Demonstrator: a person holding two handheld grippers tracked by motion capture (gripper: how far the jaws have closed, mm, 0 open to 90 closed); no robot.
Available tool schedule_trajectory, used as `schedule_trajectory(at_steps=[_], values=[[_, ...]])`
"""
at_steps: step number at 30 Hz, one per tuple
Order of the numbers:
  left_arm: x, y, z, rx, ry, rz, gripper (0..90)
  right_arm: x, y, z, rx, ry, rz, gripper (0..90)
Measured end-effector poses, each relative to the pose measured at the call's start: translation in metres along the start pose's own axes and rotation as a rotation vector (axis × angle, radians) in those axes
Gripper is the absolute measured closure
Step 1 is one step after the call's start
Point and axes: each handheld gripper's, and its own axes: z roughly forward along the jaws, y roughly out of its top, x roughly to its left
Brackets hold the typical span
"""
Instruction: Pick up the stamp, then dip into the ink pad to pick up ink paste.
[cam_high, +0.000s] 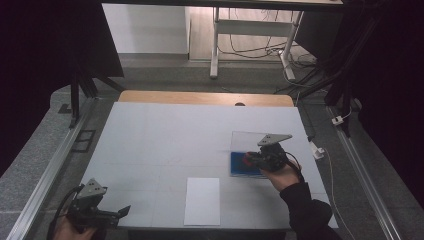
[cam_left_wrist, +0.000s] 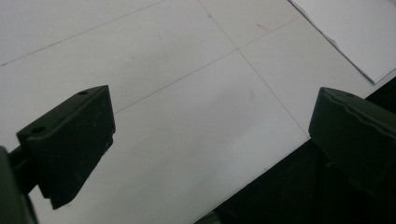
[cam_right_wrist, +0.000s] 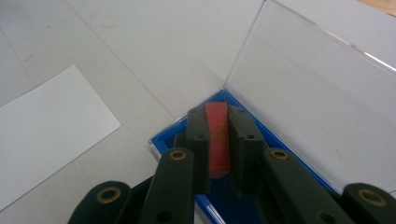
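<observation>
- Two grippers are working at a white table (cam_high: 165, 135).
- Right gripper (cam_right_wrist: 218, 140) is squeezing a red block (cam_right_wrist: 218, 140) — jaws are pressing on both its sides, closed tight on it.
- Red block is sitting over the blue tray (cam_right_wrist: 261, 135) of a clear case, near the tray's back corner; whether it is touching the tray floor is hard to tell.
- Clear lid (cam_right_wrist: 317, 107) is standing open, upright behind the tray.
- In the high view the right gripper (cam_high: 250, 159) is hanging over the blue tray (cam_high: 237, 167), right of table centre, a hand (cam_high: 284, 175) gripping it from below.
- Left gripper (cam_high: 122, 211) is idling at the near left edge of the table — jaws are wide apart, nothing between them.
- White sheet of paper (cam_high: 202, 201) is lying flat near the front edge, between the two grippers, well apart from the tray.
- Left gripper view is showing bare table and a corner of the paper (cam_left_wrist: 355, 32).
</observation>
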Motion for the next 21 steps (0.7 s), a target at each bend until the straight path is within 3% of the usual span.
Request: schedule_trajectory(at_steps=[13,21], values=[[0.000,0.000,0.000,0.000,-0.003,0.001,0.9,-0.003,0.000,0.003,0.020,-0.033,0.002,80.3],[0.000,0.000,0.000,0.002,-0.004,0.001,1.0,-0.009,-0.006,0.018,0.077,-0.051,0.019,80.4]])
